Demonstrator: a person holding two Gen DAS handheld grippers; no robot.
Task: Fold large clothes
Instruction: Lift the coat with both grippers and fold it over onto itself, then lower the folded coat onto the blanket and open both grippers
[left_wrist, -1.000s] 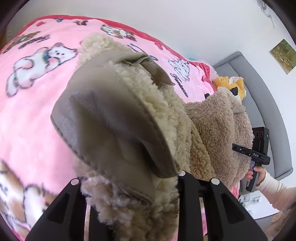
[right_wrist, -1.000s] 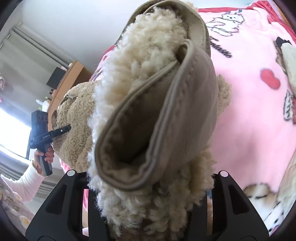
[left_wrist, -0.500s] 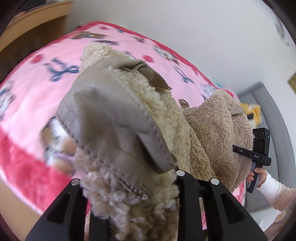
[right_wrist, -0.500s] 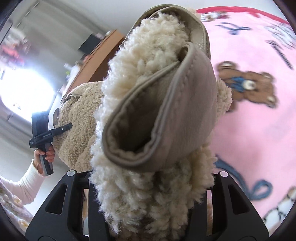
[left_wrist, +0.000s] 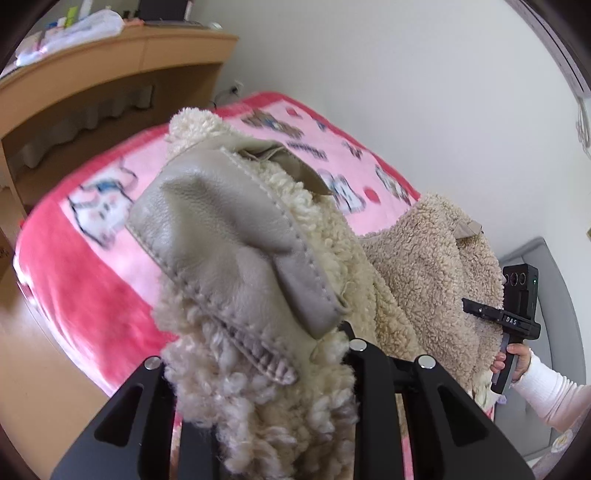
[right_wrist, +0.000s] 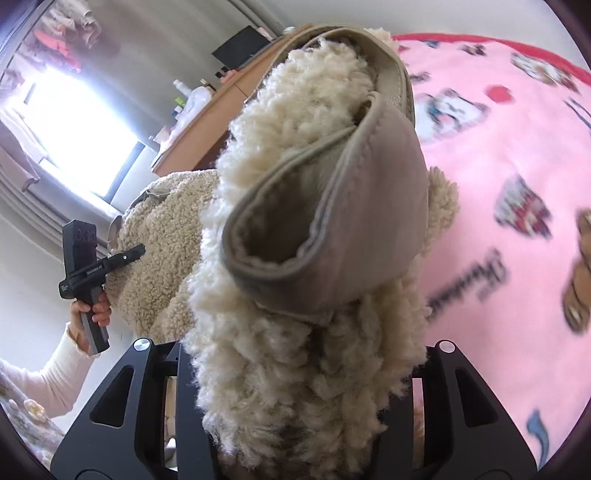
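Above the pink blanket (left_wrist: 92, 280), both tongs, left (left_wrist: 255, 363) and right (right_wrist: 295, 347), pinch the fleece coat (left_wrist: 424, 258).

White letters "DAS" stand on the side of the black handheld right gripper (left_wrist: 519, 317), seen from the left wrist view. On the black handheld left gripper (right_wrist: 85, 273), seen from the right wrist view, a small white line of print runs along its body; it is too small to read with certainty. The pink fleece blanket with cartoon bears and cats (right_wrist: 498, 184) carries dark cursive words among the figures, but blur leaves them unreadable in both views.
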